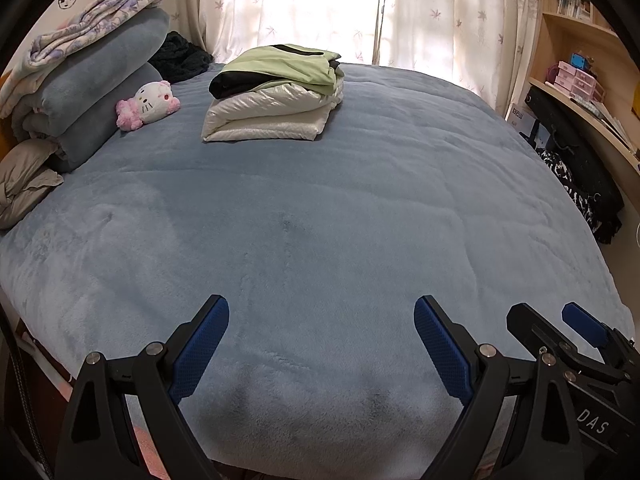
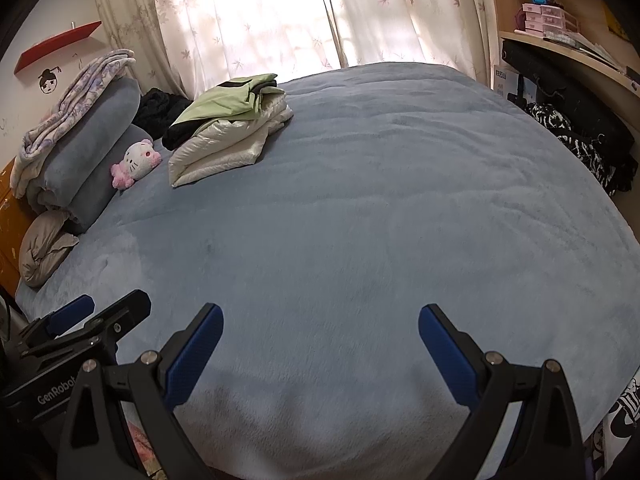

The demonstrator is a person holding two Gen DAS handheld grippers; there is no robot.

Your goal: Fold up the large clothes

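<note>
A folded stack lies at the far side of the blue bed: a light green and black garment on top of a folded shiny white puffer jacket. The stack also shows in the right wrist view, the green garment over the white jacket. My left gripper is open and empty over the near edge of the bed. My right gripper is open and empty beside it; it shows at the right of the left wrist view. The left gripper shows in the right wrist view.
A rolled blue blanket with a patterned quilt, a grey pillow, a Hello Kitty plush and a dark garment sit at the left. Shelves and a black-and-white garment stand on the right. Curtains hang behind.
</note>
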